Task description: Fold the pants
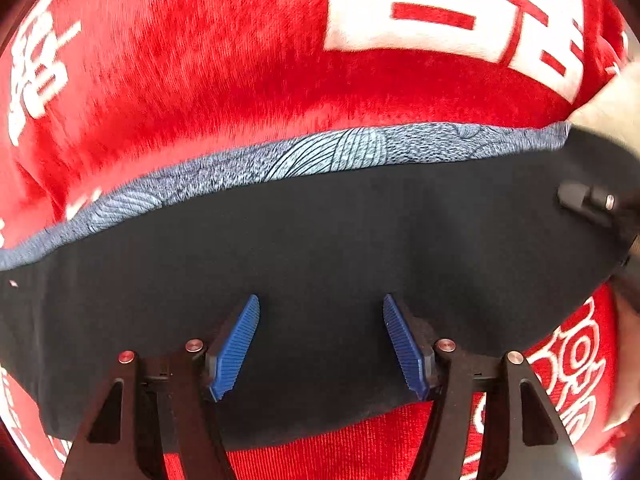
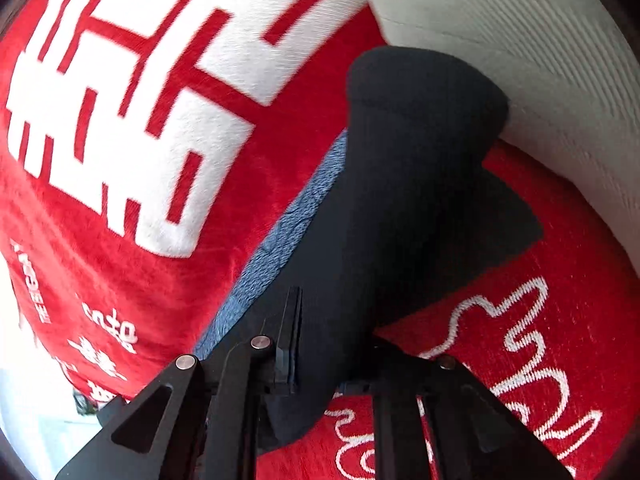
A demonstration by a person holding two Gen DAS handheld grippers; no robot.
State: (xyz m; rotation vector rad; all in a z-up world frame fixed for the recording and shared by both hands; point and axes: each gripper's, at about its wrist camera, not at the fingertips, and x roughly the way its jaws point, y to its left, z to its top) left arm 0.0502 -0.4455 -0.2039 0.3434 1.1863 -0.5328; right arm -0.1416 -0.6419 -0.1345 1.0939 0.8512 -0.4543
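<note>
- We see the pants, dark navy, lying across a red blanket with large white characters; a blue patterned cloth shows as a strip along their far edge, partly underneath them.
- Our left gripper hangs over the middle of the pants with its blue pads spread wide and nothing between them.
- Our right gripper looks clamped on a bunched end of the pants, though the fabric hides one finger, so we only judge the hold from the drape.
- The risk we see: a pull from the right with the left not holding would drag the whole garment and skew the fold line.
- The patterned cloth could catch and travel along, since it touches the pants.
- The plush blanket may grip the fabric and raise wrinkles.
- A white ribbed surface borders the blanket beyond the pants' end, near enough to limit room there.
</note>
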